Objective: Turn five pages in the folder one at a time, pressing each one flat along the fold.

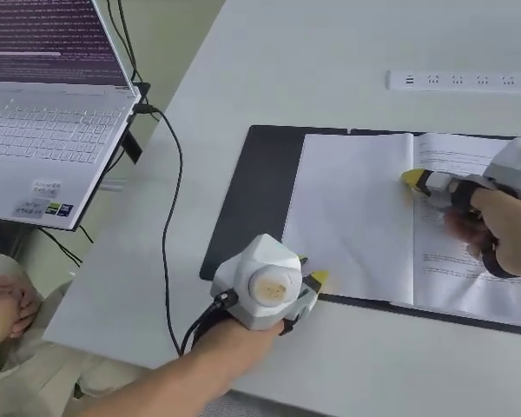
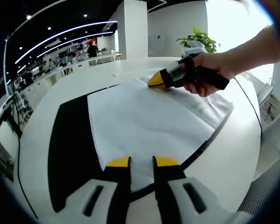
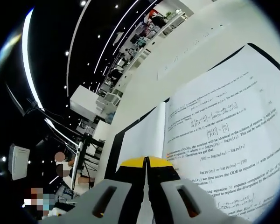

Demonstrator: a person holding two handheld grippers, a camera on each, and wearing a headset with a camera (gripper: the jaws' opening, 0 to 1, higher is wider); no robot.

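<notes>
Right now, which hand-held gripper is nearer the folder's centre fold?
Right. The right hand-held gripper has its shut tips at the fold; the left hand-held gripper sits away from it, at the near edge of the blank left page.

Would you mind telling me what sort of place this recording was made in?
Probably an open-plan office: a white desk with a laptop and power strip, ceiling light strips and further desks beyond.
</notes>
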